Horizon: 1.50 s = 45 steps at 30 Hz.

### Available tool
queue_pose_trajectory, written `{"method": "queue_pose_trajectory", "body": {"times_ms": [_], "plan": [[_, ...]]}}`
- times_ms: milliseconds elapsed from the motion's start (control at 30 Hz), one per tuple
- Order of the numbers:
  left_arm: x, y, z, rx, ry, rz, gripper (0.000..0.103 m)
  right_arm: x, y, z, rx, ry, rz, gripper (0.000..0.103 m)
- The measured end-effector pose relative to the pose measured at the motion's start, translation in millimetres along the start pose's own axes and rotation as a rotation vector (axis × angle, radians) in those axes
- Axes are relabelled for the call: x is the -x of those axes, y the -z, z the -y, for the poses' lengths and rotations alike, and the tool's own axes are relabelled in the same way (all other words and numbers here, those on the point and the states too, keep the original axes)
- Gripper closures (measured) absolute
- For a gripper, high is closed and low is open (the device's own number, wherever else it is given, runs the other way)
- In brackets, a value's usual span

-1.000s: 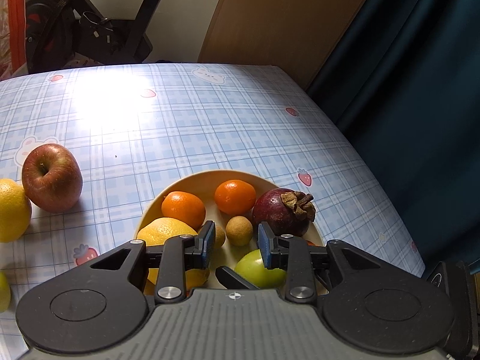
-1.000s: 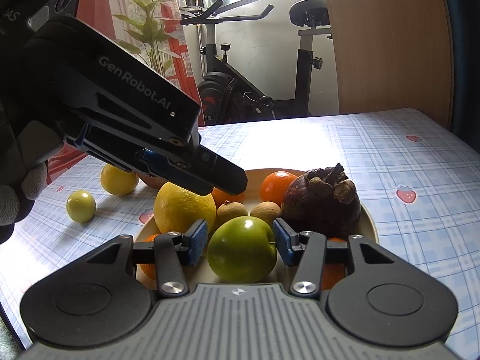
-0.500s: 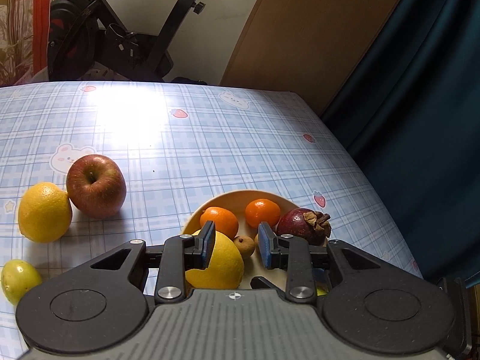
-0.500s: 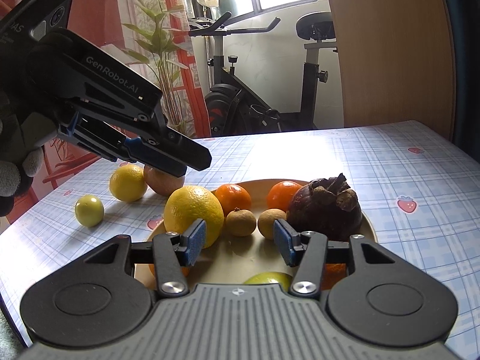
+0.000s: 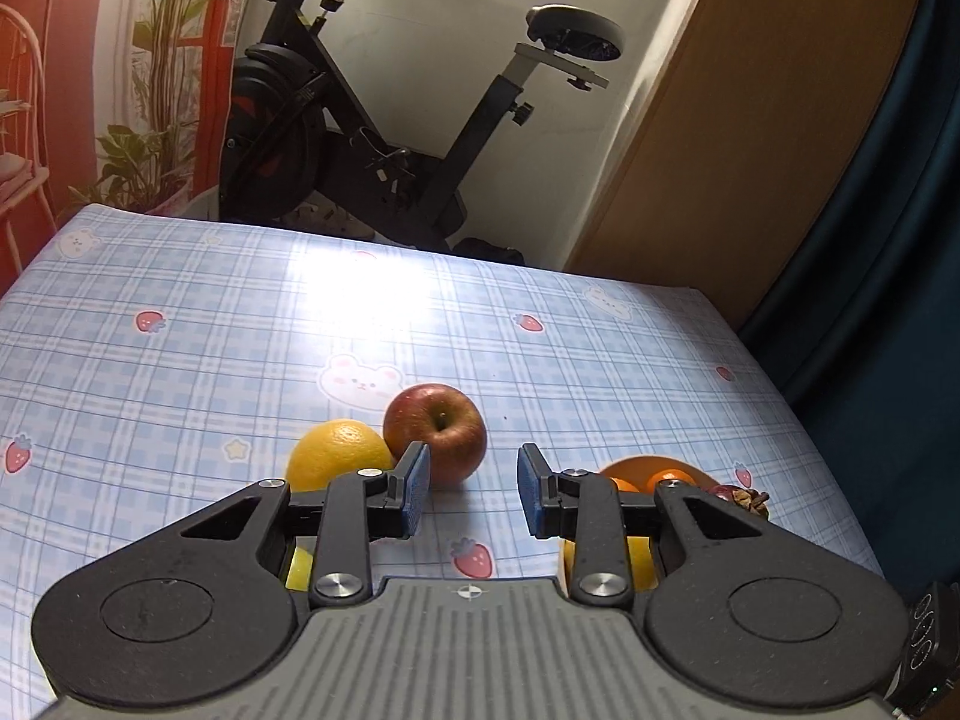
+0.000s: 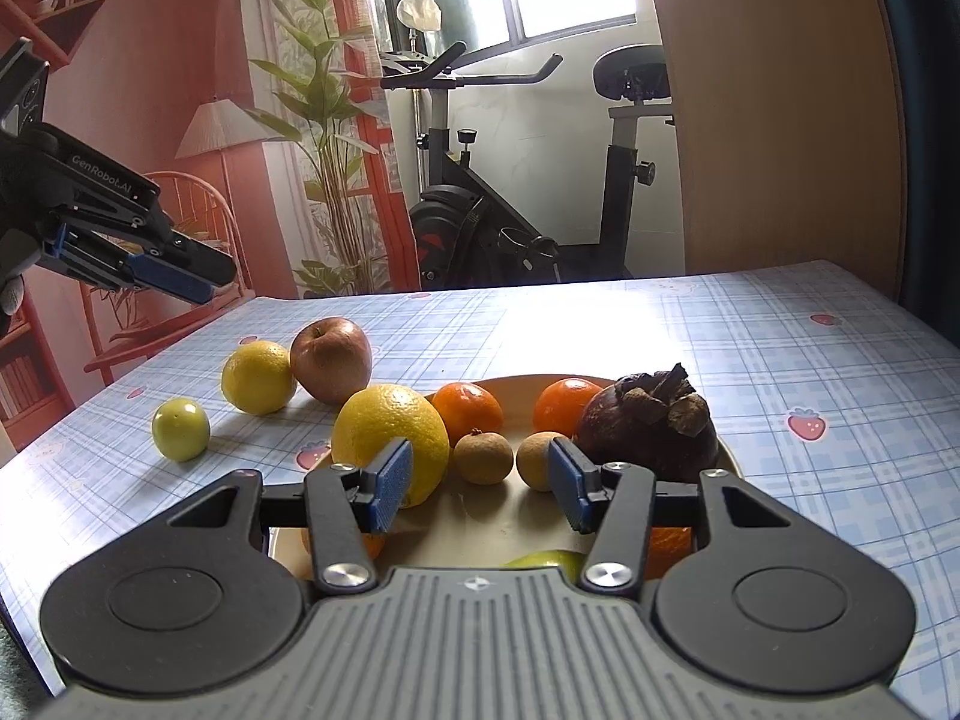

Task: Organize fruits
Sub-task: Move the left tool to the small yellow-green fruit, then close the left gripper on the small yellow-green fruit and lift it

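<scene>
Right wrist view: your plate (image 6: 729, 456) on the desk (image 6: 810, 360) already carries a large yellow citrus (image 6: 390, 429), a mangosteen (image 6: 651, 429), two tangerines and two longans. Outstanding at centre left: apple (image 6: 331, 360), lemon (image 6: 258, 377), small green fruit (image 6: 180, 427). Left hand-held gripper (image 5: 471, 489) and right hand-held gripper (image 6: 480, 483) are both released, empty.

Left tool (image 5: 471, 489) and right tool (image 6: 478, 483) both gape, empty.
</scene>
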<state>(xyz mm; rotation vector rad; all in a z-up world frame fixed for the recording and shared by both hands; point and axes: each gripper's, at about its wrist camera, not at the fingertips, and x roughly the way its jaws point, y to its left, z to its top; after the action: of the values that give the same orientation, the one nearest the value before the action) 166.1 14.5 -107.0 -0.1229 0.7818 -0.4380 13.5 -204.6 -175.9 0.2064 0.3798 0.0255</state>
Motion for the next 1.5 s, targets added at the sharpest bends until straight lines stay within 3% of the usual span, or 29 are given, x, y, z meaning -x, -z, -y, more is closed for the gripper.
{"method": "queue_pose_trajectory", "body": {"times_ms": [100,333,600,867,1067,1300,1500], "plan": [[7.3,0.9,-10.3,0.012,-0.024,0.023,0.069,5.5,-0.4,-2.8,-0.003,0.03,0.03,0.049],[15.3,2.7,-32.8,0.022,-0.057,0.019,0.069,5.0,-9.6,-26.1,0.0,-0.013,0.046,0.049],[26.2,4.8,-64.1,0.051,-0.079,0.024,0.069,-30.2,-22.0,-80.1,0.07,-0.156,-0.006,0.049],[22.4,8.5,-91.2,0.085,-0.091,-0.028,0.069,-79.7,-20.6,-129.7,0.113,-0.276,-0.109,0.049],[4.3,11.1,-104.7,0.175,-0.027,-0.079,0.069,-114.2,-14.8,-151.3,0.145,-0.316,-0.197,0.049],[-13.7,12.3,-94.1,0.112,-0.002,-0.12,0.069,-135.6,-7.6,-166.9,0.203,-0.359,-0.242,0.049],[-21.1,21.6,-100.7,0.125,0.021,-0.152,0.069,-148.4,-3.1,-167.4,0.189,-0.356,-0.281,0.048]]}}
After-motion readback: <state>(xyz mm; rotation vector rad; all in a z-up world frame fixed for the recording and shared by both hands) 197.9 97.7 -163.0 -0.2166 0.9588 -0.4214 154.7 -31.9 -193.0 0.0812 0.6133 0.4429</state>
